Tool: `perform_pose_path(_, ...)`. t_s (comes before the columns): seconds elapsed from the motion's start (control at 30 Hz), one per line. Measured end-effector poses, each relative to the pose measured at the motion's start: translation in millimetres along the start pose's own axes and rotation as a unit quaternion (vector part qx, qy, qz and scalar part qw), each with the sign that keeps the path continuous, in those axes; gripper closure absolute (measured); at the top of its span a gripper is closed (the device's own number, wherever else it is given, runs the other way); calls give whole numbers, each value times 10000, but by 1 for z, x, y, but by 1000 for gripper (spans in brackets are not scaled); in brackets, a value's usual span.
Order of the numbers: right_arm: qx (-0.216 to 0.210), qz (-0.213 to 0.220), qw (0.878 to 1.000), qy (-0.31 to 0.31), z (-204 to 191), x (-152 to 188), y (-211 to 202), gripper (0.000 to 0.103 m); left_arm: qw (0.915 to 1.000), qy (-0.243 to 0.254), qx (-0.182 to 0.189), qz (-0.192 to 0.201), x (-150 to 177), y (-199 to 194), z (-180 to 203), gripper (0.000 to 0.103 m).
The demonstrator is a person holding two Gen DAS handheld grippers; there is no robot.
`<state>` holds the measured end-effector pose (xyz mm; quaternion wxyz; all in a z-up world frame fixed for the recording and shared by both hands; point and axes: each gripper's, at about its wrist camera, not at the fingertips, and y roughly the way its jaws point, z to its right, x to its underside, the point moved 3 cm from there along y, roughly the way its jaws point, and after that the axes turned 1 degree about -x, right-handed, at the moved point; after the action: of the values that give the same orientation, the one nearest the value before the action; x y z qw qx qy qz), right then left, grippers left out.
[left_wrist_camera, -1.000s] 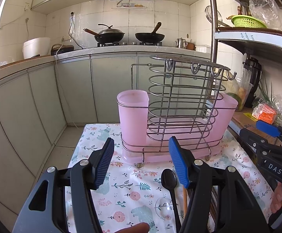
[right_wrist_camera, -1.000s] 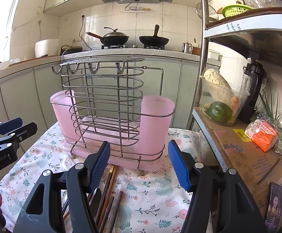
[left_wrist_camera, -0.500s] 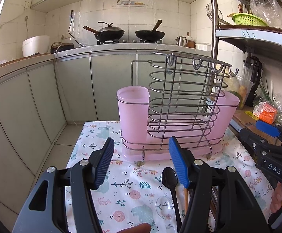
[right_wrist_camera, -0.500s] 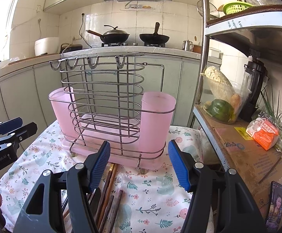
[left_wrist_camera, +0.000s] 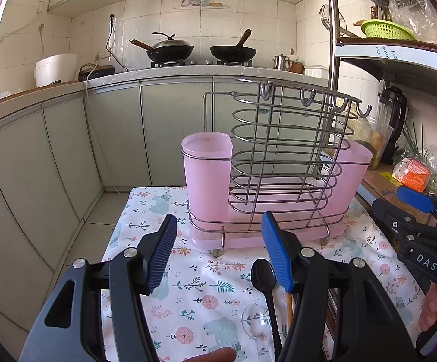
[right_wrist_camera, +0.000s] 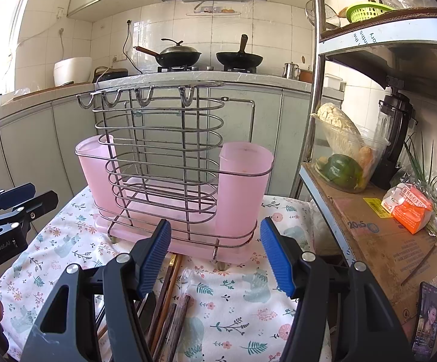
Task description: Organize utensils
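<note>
A wire utensil rack (left_wrist_camera: 281, 163) with two pink plastic cups stands on the floral tablecloth (left_wrist_camera: 200, 298); it also shows in the right wrist view (right_wrist_camera: 161, 163). A black spoon (left_wrist_camera: 265, 283) and a clear spoon (left_wrist_camera: 256, 321) lie in front of it, just left of my left gripper's right finger. Several chopsticks (right_wrist_camera: 165, 304) lie under my right gripper's left finger. My left gripper (left_wrist_camera: 220, 255) is open and empty above the cloth. My right gripper (right_wrist_camera: 215, 256) is open and empty in front of the rack's right cup (right_wrist_camera: 244, 187).
A cardboard box (right_wrist_camera: 384, 241) with an orange packet and a bowl of vegetables (right_wrist_camera: 345, 163) stands right of the table under a metal shelf. Kitchen cabinets and a counter with two woks (left_wrist_camera: 200, 49) lie behind. The table's left edge drops to the floor.
Both views have tilted slightly: the rack sits a little lower and further in the frames. Both grippers stay open and nothing on the table has moved.
</note>
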<state>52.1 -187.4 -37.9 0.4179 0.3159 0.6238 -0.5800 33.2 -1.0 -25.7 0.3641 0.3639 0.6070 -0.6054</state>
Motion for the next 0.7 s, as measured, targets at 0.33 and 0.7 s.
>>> perform_pose_path(0.33, 7, 16, 10000, -29, -1, 0, 0, 42, 10000, -35, -3, 1, 0, 0, -1, 44)
perform_pose_path(0.7, -12, -38, 10000, 3, 1, -1, -1, 42, 9999, -34, -26, -105, 2, 4, -4, 44)
